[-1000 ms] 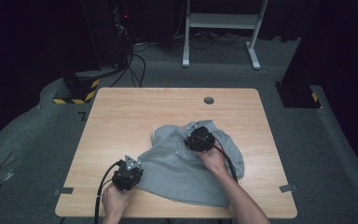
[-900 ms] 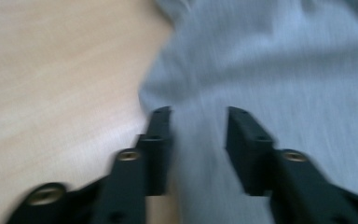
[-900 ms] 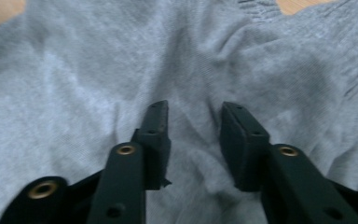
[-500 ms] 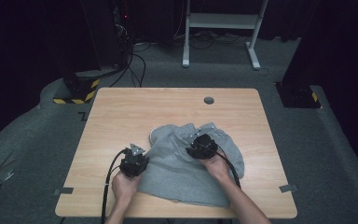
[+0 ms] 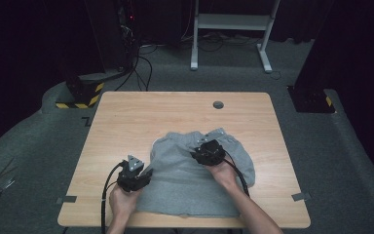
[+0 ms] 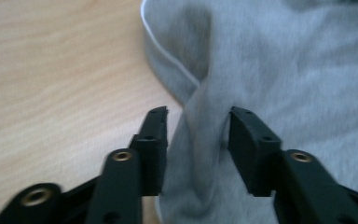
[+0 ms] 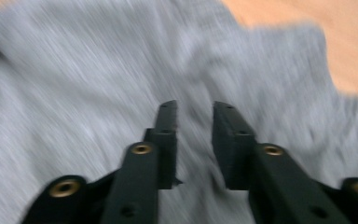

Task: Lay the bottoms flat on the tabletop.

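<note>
Grey garment (image 5: 195,180) lies spread on the near half of the tabletop (image 5: 126,117). Left claw (image 6: 196,123) has just been opening, a fabric ridge loose between its jaws. Right claw (image 7: 194,114) sits parted over the cloth, gripping nothing.

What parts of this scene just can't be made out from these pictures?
- Grey garment: its near hem and what kind of clothing it is, hidden by the forearms in the high view.
- Right gripper: motion blur hides whether cloth sits between its jaws.
- Small dark round thing on the table: too small to identify.
</note>
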The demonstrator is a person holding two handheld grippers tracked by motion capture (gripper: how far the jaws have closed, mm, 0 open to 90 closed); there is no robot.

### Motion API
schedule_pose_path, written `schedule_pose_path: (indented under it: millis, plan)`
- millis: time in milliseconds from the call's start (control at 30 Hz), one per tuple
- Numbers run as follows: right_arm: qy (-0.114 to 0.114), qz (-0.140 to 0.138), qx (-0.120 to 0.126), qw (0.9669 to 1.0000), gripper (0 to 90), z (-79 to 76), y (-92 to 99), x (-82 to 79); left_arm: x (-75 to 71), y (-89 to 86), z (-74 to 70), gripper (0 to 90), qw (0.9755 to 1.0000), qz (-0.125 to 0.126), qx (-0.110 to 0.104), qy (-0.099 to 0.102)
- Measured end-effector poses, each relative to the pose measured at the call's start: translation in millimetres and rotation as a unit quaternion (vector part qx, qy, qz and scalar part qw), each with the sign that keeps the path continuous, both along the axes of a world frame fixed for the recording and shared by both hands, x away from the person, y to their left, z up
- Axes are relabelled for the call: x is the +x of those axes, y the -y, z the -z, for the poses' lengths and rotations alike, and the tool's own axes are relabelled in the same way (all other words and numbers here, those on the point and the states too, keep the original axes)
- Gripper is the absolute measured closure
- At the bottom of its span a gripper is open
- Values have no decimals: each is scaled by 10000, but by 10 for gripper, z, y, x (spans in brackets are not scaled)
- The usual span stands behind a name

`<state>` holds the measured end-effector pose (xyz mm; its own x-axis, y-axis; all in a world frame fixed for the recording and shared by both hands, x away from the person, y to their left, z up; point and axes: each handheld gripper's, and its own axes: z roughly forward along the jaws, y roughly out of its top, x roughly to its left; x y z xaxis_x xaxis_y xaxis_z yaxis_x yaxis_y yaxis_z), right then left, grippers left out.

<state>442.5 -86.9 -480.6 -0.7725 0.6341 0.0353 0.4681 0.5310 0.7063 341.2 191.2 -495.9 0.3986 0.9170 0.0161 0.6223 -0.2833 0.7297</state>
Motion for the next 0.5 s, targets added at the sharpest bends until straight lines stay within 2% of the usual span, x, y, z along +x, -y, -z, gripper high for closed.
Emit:
schedule_pose_path:
  millis: [33,133,233,267,300,333,367,433,500]
  plan:
    - [40,-27,12,10000,652,-27,-36,9,29,21,17,558,10000,0,-29,9]
    - [142,-28,78,9999,582,-112,-218,72,74,57,107,588,9998,17,-88,-153]
    - [182,75,140,9997,564,-130,-371,140,56,45,161,733,9995,109,-169,-228]
    - [194,95,83,9997,586,-108,-411,153,48,35,165,800,9995,135,-178,-242]
    - [152,88,-73,9998,610,-61,-442,166,45,22,153,826,9993,171,-173,-273]
    - [-53,15,-358,9993,687,49,-470,183,40,21,137,842,9993,198,-132,-282]
    - [-35,-93,-569,9983,775,145,-462,174,32,21,127,848,9993,217,-101,-273]
    - [-64,-126,-647,9978,854,226,-400,141,1,25,114,850,9994,256,-37,-241]
    - [-105,-102,-593,9981,876,237,-308,119,-50,19,110,850,9993,298,-1,-233]
